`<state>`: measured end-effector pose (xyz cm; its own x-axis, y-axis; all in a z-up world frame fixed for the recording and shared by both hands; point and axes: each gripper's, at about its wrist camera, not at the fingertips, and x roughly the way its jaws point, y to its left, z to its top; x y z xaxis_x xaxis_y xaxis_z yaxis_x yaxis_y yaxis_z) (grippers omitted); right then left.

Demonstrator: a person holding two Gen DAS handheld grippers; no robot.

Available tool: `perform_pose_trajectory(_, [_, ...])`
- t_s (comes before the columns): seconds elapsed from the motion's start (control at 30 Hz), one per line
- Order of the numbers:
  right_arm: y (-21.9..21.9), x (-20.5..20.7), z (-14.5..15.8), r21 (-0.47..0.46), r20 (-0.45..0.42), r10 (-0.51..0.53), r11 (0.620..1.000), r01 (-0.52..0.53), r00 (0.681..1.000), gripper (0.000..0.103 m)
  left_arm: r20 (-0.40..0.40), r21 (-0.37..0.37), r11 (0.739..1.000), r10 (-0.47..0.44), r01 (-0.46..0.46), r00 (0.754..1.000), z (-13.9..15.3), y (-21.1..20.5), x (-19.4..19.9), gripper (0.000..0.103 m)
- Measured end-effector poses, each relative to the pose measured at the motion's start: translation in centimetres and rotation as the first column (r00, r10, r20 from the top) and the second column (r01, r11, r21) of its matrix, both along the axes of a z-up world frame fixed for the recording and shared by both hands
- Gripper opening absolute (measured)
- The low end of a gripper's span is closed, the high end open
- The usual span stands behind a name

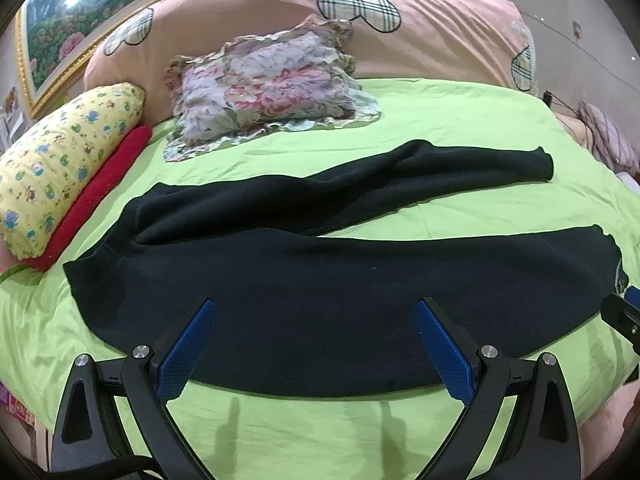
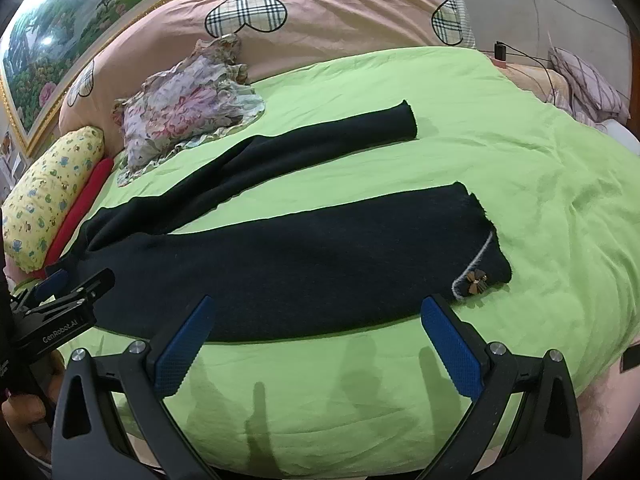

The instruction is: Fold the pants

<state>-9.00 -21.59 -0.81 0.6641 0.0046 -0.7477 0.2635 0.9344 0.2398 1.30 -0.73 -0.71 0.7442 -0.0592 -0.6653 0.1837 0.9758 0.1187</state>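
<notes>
Both grippers hover low over the near edge of the green bed sheet (image 1: 440, 120), the left gripper (image 1: 316, 344) and right gripper (image 2: 318, 340) each with jaws spread wide and holding nothing, while the black pants (image 1: 320, 280) lie flat across the sheet, legs splayed apart.

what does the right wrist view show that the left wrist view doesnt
Only the right wrist view shows the bow trim on the near leg's hem, the charger at the bed's far edge, and the left hand-held gripper from outside. Only the left wrist view shows the waistband edge fully, and a sliver of the right hand-held gripper. Both show the black pants spread flat, legs apart, on the green sheet, the floral pillow, and open jaws holding nothing.
</notes>
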Motion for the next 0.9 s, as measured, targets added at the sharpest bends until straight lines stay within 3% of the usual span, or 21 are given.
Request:
perform_pose_trajectory(0.17, [-0.8, 1.1, 0.2, 0.015, -0.009, 0.014, 1.0, -0.014, 1.0, 0.103, -0.002, -0.005, 0.999, -0.039, 0.039, 0.999, 0.0, -0.6, 1.3, 0.099])
perform_pose_trajectory(0.37, [-2.4, 2.8, 0.6, 0.042, -0.011, 0.022, 0.999, -0.021, 1.0, 0.103, -0.062, -0.018, 0.996, -0.094, 0.093, 0.994, 0.2, -1.5, 3.7, 0.099])
perform_pose_trajectory(0.6, [-5.5, 6.5, 1.5, 0.053, -0.012, 0.028, 0.998, -0.028, 1.0, 0.102, -0.059, 0.008, 0.976, -0.215, 0.216, 0.975, 1.7, -4.1, 8.5, 0.099])
perform_pose_trajectory(0.73, [-8.6, 10.4, 2.2, 0.076, -0.022, 0.032, 0.997, -0.03, 0.999, 0.102, -0.101, -0.001, 0.958, -0.286, 0.287, 0.953, 2.2, -5.4, 12.7, 0.099])
perform_pose_trajectory(0.8, [-10.0, 12.2, 2.4, 0.074, -0.031, 0.022, 0.997, -0.019, 0.999, 0.099, -0.106, -0.015, 0.95, -0.31, 0.311, 0.945, 2.4, -6.0, 14.7, 0.099])
perform_pose_trajectory(0.9, [-12.9, 15.5, 1.6, 0.112, -0.082, 0.007, 0.994, 0.002, 0.997, 0.078, -0.146, -0.028, 0.935, -0.352, 0.352, 0.924, 2.2, -7.0, 17.9, 0.099])
